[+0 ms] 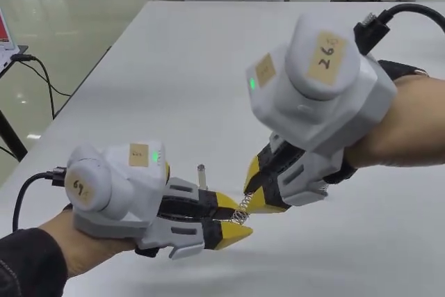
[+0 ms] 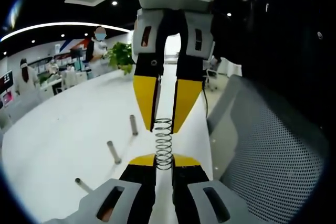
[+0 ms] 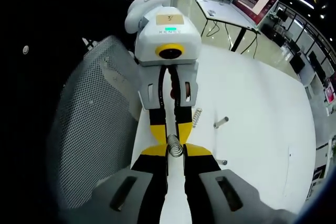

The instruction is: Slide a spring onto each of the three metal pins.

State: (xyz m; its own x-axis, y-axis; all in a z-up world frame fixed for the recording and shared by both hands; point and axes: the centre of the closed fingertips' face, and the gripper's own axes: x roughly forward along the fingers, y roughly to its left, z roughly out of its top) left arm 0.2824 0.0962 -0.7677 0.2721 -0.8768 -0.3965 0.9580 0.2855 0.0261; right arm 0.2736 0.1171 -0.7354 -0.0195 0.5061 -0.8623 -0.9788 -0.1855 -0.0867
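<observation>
Passing spring (image 2: 164, 145) claw-to-claw | left gripper (image 2: 164, 161) clenched on one end | right gripper (image 2: 164, 127) seemingly pinching the other | bare pin (image 2: 134, 125) at 10 o'clock | next: one claw releases, thread onto pin

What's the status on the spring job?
Left tongs, right tongs both shut on one spring, tip to tip. Three pins bare. Second spring lying on table near pins, not in the way.
</observation>
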